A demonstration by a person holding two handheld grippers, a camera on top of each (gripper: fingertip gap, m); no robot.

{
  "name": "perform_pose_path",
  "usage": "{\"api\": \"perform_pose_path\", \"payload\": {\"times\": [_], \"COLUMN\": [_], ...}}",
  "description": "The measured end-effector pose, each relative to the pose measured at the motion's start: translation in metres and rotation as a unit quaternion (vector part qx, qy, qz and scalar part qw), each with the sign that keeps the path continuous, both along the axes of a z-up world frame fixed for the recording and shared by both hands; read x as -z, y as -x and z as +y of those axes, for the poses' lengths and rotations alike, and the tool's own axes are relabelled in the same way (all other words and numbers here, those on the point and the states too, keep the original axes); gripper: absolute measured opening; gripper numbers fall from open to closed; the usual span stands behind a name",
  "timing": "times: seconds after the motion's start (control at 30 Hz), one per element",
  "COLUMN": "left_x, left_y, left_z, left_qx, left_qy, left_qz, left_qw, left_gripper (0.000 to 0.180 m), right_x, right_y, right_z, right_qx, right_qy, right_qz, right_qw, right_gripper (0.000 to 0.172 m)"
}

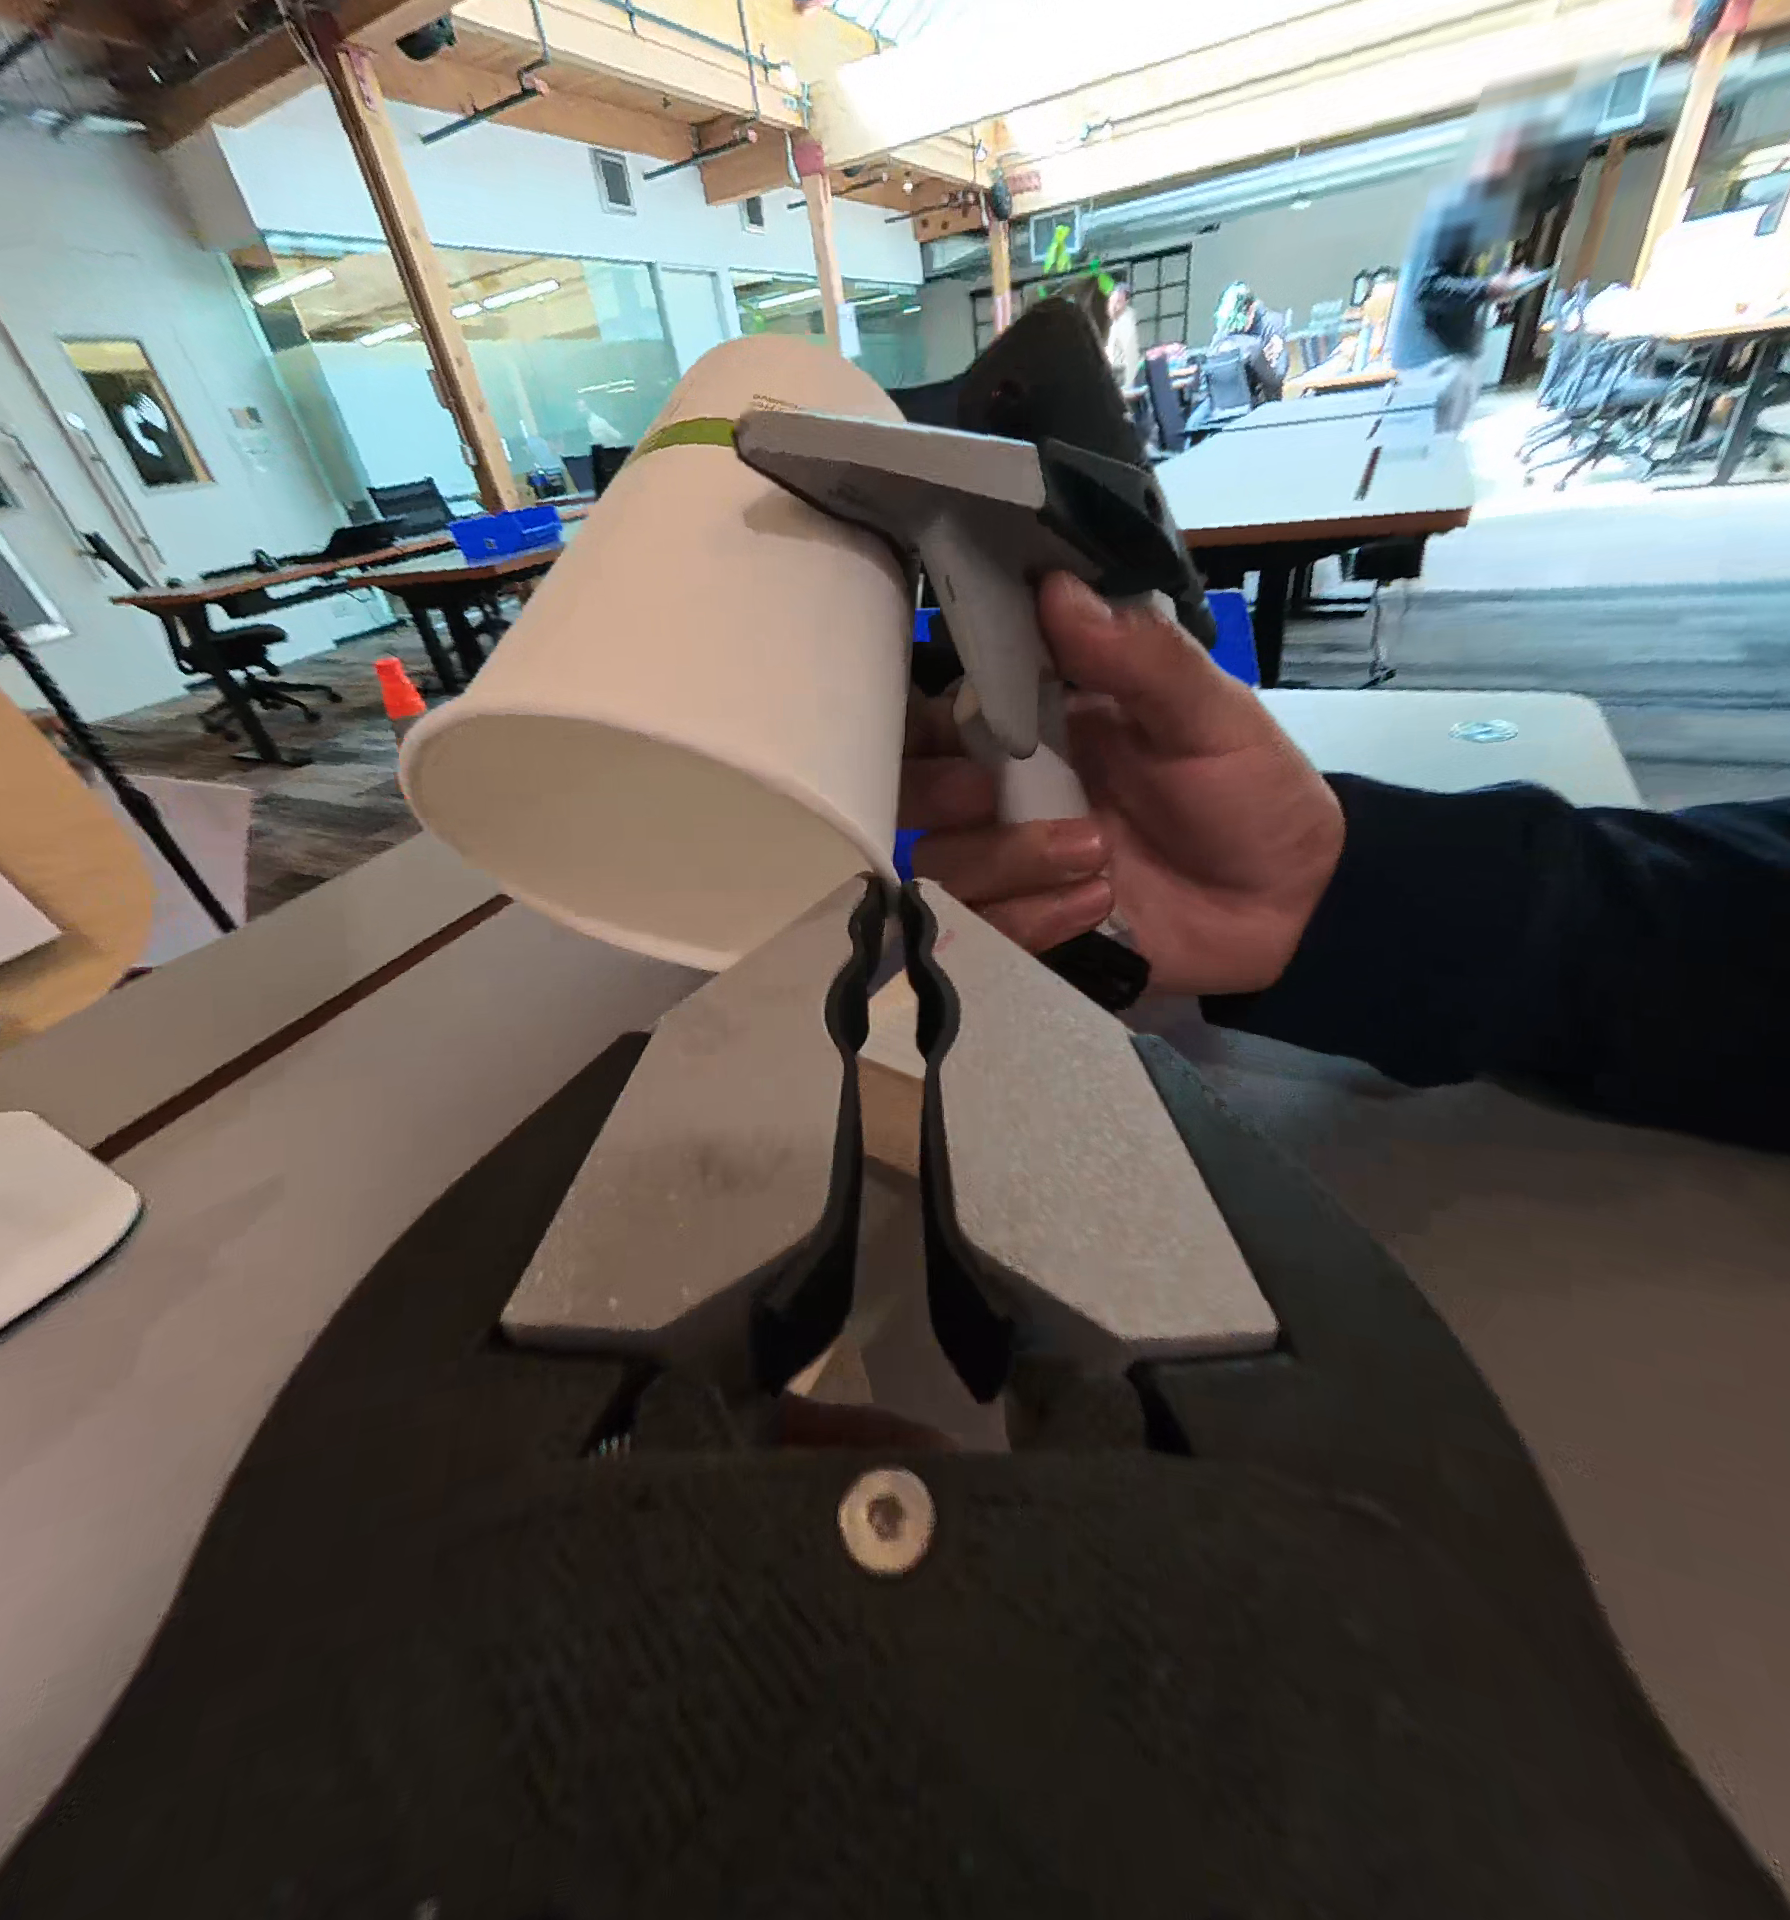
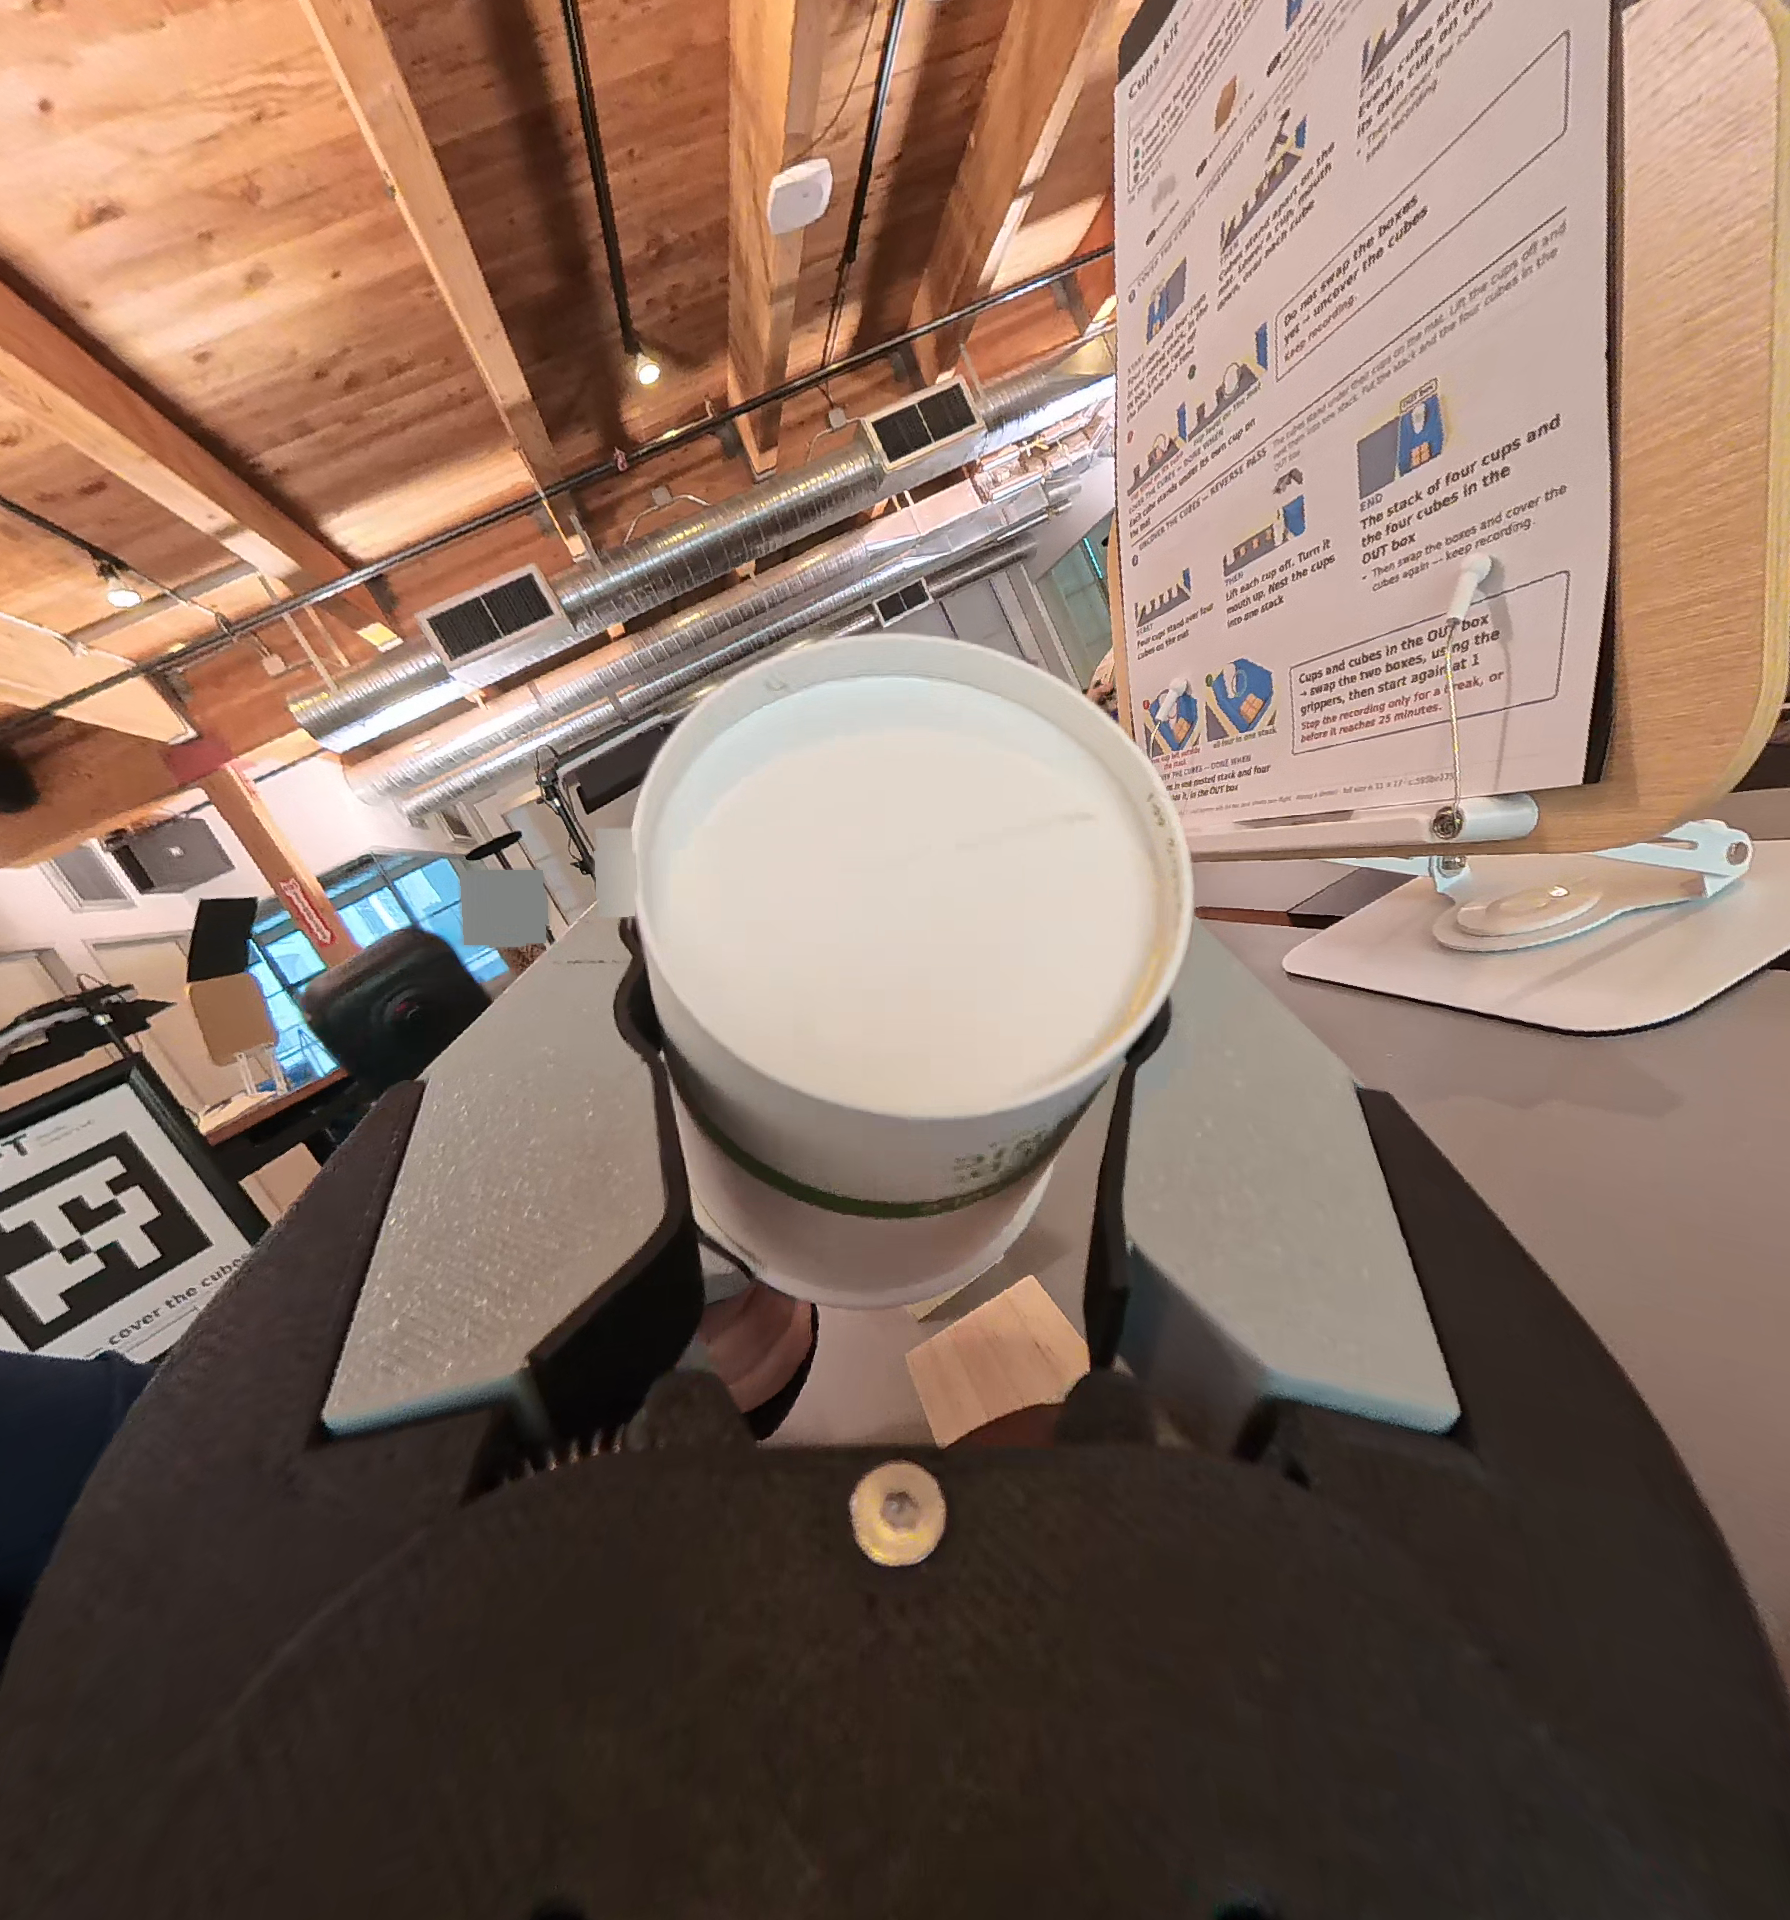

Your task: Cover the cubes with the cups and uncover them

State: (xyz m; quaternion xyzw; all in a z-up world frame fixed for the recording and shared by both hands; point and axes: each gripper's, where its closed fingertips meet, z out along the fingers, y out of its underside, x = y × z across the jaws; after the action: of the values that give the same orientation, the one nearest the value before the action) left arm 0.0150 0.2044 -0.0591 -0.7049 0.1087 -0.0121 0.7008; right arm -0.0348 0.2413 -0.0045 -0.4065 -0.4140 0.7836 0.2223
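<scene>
A white paper cup (image 1: 662, 665) with a green band is held tilted in the air, its mouth towards the left wrist camera. My left gripper (image 1: 889, 899) is shut on the cup's rim, one pad inside and one outside. In the right wrist view the cup's base (image 2: 912, 904) faces the camera between the spread fingers of my right gripper (image 2: 896, 1029). Its left pad (image 2: 652, 1039) lies against the cup wall, and its right pad (image 2: 1109, 1164) stands a little off it. One of its fingers (image 1: 891, 462) lies along the cup's side. A wooden cube (image 2: 995, 1361) sits on the table below.
An instruction sheet (image 2: 1358, 416) on a wooden stand with a white base (image 2: 1556, 935) stands close by on the grey table (image 2: 1597, 1195). A person's hand (image 1: 1182, 790) holds the right gripper. Desks and chairs fill the room behind.
</scene>
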Motion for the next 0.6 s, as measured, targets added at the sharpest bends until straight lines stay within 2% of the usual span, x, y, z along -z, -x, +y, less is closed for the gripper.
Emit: {"api": "perform_pose_path", "payload": {"times": [0.27, 0.47, 0.6], "left_x": [0.01, 0.025, 0.034], "left_y": [0.003, -0.011, -0.027], "left_z": [0.006, 0.011, 0.014], "left_qx": [-0.062, -0.063, -0.061], "left_qy": [0.0, 0.009, 0.015], "left_qz": [0.1, 0.161, 0.209], "left_qw": [0.993, 0.985, 0.976], "left_gripper": [0.002, 0.003, 0.0], "right_x": [0.003, 0.005, 0.01], "right_y": [0.003, 0.006, 0.007], "right_z": [0.0, -0.004, -0.019], "right_qx": [0.0, -0.001, -0.012], "right_qy": [0.008, 0.01, -0.019], "right_qz": [-0.005, -0.012, -0.018], "right_qw": [1.0, 1.0, 1.0], "right_gripper": [0.092, 0.092, 0.091]}}
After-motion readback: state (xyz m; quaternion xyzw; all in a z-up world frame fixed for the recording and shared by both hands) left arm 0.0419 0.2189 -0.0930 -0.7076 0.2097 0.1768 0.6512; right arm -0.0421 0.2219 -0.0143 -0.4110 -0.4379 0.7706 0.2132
